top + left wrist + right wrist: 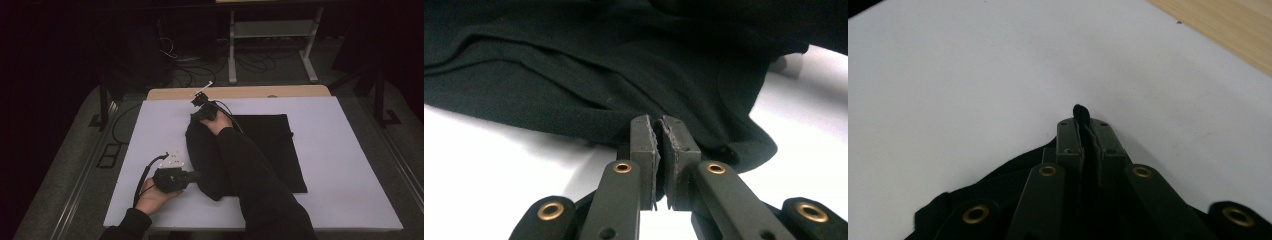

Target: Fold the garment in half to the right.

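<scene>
In the high view, a black cloth (pixel 265 150) lies across the middle of the white desk (pixel 350 165), its left part bunched into a fold. The left gripper (pixel 192 175) sits at the lower left of centre against the fold's near end; the right gripper (pixel 196 103) is at upper centre, at the fold's far end.

In the left gripper view, the jaws are pressed together at the cloth's edge (pixel 599 75).

In the right gripper view, the jaws pinch a cloth edge (pixel 1081 114) that pokes out at centre frame.

Black cloth (pixel 260 150) on white board, left edge folded over, bunched.
</scene>
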